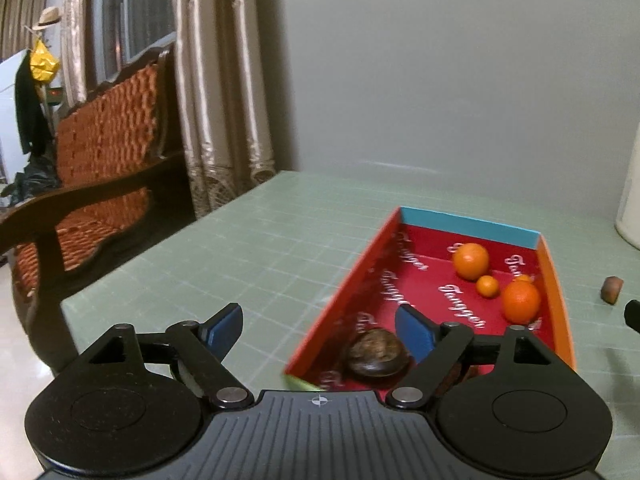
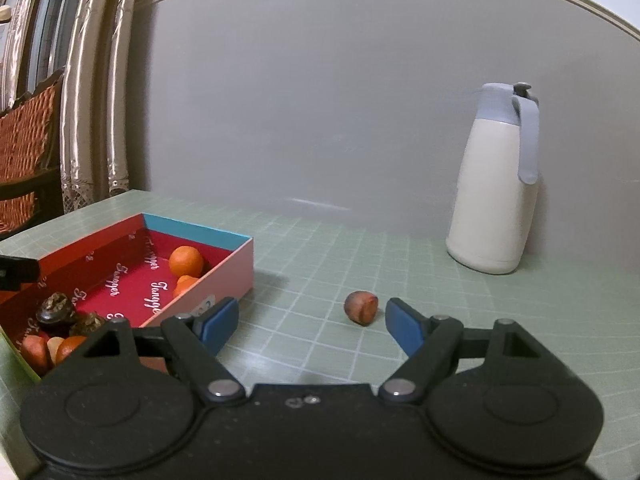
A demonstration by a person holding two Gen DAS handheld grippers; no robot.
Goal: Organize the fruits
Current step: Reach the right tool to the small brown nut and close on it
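Observation:
A red box [image 1: 468, 226] with a blue far wall lies on the green gridded table. Inside it are two oranges [image 1: 471, 261] [image 1: 521, 299], a small orange [image 1: 487, 286] and a dark brown fruit [image 1: 376, 354]. My left gripper [image 1: 318, 324] stands open over the box's near left corner; the dark fruit lies just inside its right finger, untouched. In the right wrist view the box [image 2: 232, 272] also holds reddish fruits [image 2: 34, 350] at its near end. A brown-red fruit [image 2: 361, 307] lies on the table right of the box. My right gripper [image 2: 310, 316] is open just short of it.
A white jug with a grey lid [image 2: 492, 192] stands against the grey wall at the back right. A wooden chair with orange cushions [image 1: 104, 152] and curtains [image 1: 224, 80] lie beyond the table's left edge.

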